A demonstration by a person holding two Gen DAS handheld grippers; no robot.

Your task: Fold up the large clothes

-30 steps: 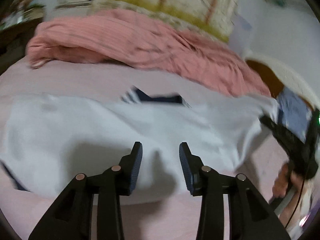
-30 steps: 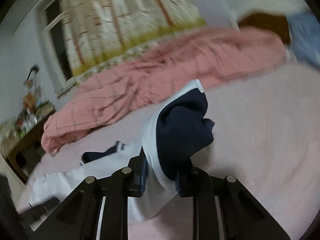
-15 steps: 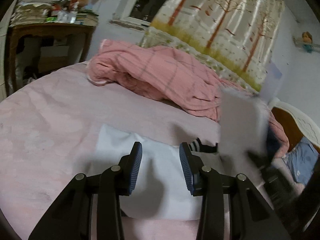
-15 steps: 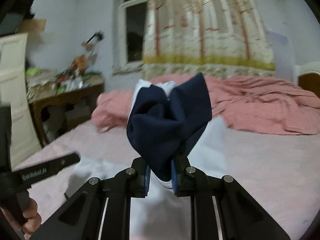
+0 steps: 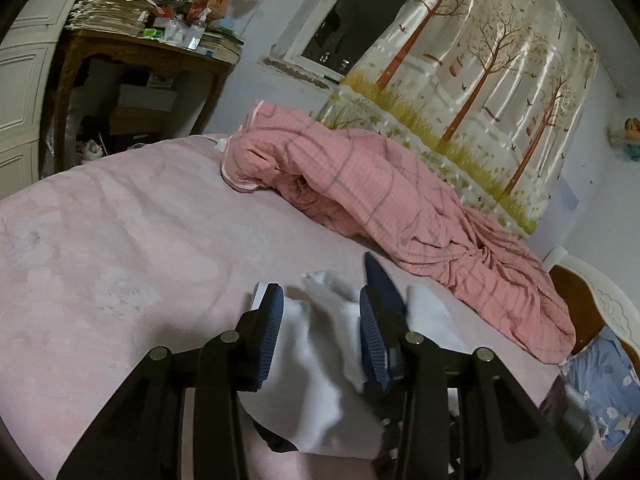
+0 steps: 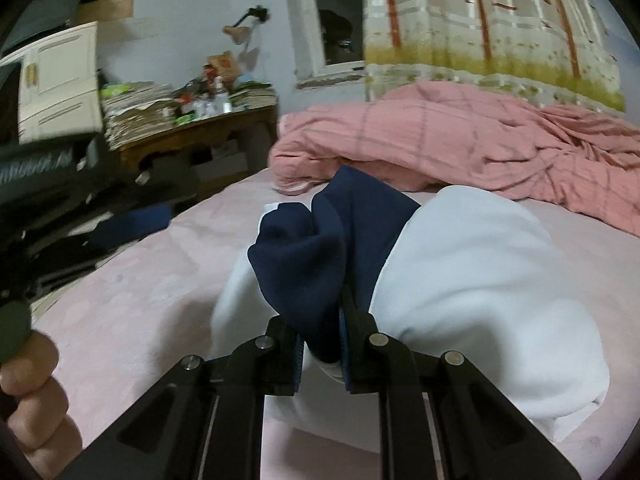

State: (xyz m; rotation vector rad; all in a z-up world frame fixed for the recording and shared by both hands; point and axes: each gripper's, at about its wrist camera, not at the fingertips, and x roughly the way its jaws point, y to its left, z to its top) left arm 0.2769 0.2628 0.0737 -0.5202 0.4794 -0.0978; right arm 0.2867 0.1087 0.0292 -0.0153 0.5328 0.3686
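Along the far edge of the bed (image 5: 132, 240) we see a rumpled pink checked quilt (image 5: 384, 204) heaped from the middle of that edge toward the far right corner, well apart from the garment. Past the bed's left edge stands a wooden desk (image 5: 132, 56) piled with papers and bottles, with a dark window (image 5: 360, 36) and a tree-printed curtain (image 5: 480, 76) behind. At the right corner a wooden headboard (image 5: 580, 304) and a blue flowered pillow (image 5: 604, 384) show. Nothing lies on the pink sheet between the garment and the quilt.

The white garment (image 6: 472, 280) lies bunched near the bed's near edge. Our right gripper (image 6: 320, 344) pinches its navy sleeve end (image 6: 316, 256) tight between the pads, the navy cloth standing up from the jaws in a twist. Our left gripper (image 5: 320, 340) hovers with its jaws partly apart; white cloth lies under and between the blue pads (image 5: 270, 332), but we cannot tell whether they press on it. In the right wrist view a hand (image 6: 28, 392) grips the left tool's handle at the left edge.

Compared with a second ago, the garment no longer lies spread wide across the bed: its right side has been carried over leftward and now sits doubled in a mound. The right jaws have narrowed on the sleeve, and the left view has swung from the spread shirt toward the desk corner
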